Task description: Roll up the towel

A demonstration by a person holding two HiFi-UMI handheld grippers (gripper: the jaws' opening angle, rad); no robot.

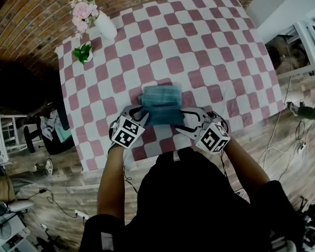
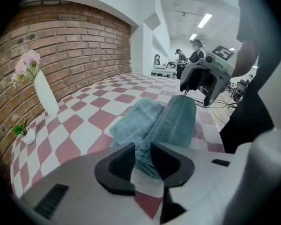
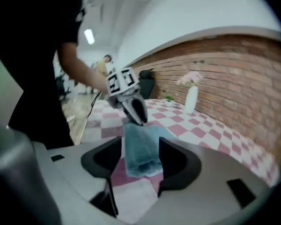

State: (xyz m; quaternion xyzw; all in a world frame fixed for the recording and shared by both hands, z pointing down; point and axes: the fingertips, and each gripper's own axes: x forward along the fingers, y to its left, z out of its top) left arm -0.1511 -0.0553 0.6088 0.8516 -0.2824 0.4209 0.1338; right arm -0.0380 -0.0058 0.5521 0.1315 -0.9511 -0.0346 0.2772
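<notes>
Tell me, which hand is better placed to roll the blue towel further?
Left, probably. The left gripper pinches the towel by one end; the right gripper has its jaws apart around the other end, not pressing it.

The person wears a black top (image 1: 191, 203) with short sleeves. The left gripper (image 1: 140, 114) has a pale grey shell, thin dark jaws with light edges, and at its near end a white cube (image 1: 127, 132) printed with black square markers. The right gripper (image 1: 185, 121) looks the same. In the gripper views each shell is smooth and rounded, with small black rectangular slots. The jaws there are black wedge-shaped blocks with ribbed inner faces.
</notes>
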